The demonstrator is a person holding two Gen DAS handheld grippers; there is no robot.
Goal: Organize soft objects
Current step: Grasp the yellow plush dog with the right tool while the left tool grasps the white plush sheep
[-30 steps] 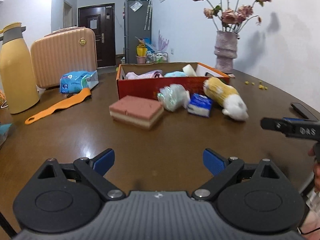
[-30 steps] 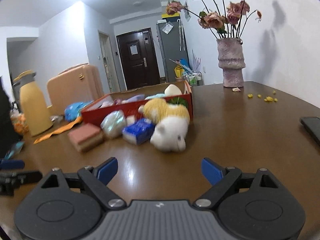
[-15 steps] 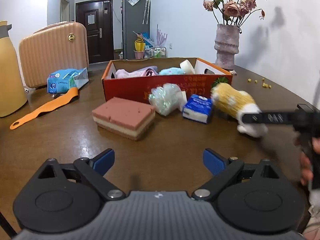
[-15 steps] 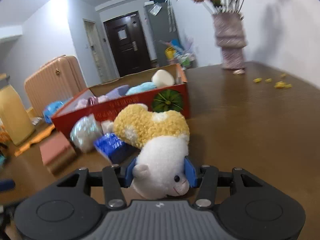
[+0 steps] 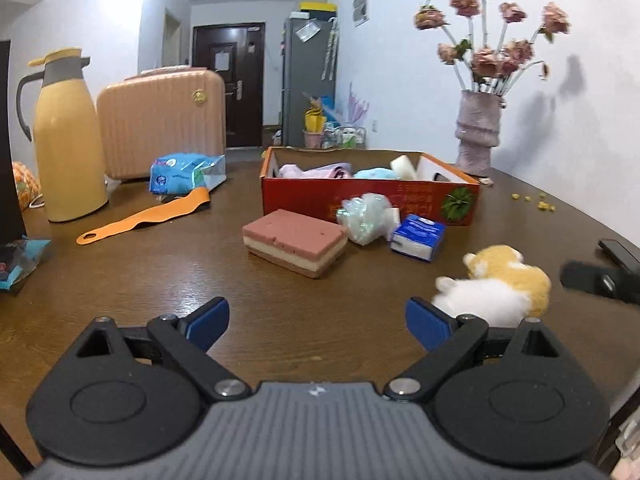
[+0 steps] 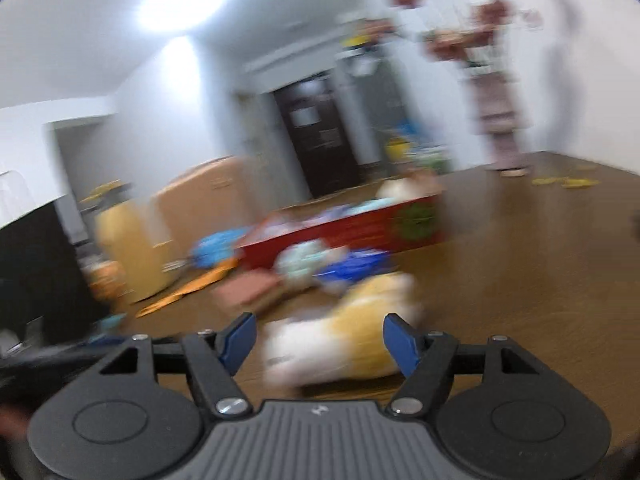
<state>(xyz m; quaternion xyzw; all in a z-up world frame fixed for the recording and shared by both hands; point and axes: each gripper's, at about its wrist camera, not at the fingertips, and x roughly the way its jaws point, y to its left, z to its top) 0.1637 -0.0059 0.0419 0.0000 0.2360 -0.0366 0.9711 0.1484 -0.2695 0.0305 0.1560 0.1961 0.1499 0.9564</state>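
A yellow-and-white plush toy [image 5: 492, 284] lies on the brown table, well in front of the red cardboard box [image 5: 360, 200]. In the blurred right wrist view the plush toy [image 6: 344, 340] sits between the fingers of my right gripper [image 6: 320, 340]. Its jaws are opening, and a gap shows beside the left pad. One right finger [image 5: 592, 276] shows beside the toy. A pink layered sponge [image 5: 294, 246], a pale mesh ball [image 5: 366, 218] and a blue tissue pack [image 5: 418, 236] lie in front of the box. My left gripper [image 5: 318, 322] is open and holds nothing.
A yellow jug [image 5: 66, 140], a peach suitcase [image 5: 160, 124], a blue bag [image 5: 180, 170] and an orange strip [image 5: 148, 216] occupy the left of the table. A vase of flowers [image 5: 478, 136] stands back right. A dark phone [image 5: 620, 252] and crumbs [image 5: 536, 200] lie right.
The right gripper closed on the plush toy by the box and pulled it toward the near side of the table. Its jaws now stand wider. The left gripper drew back slightly.
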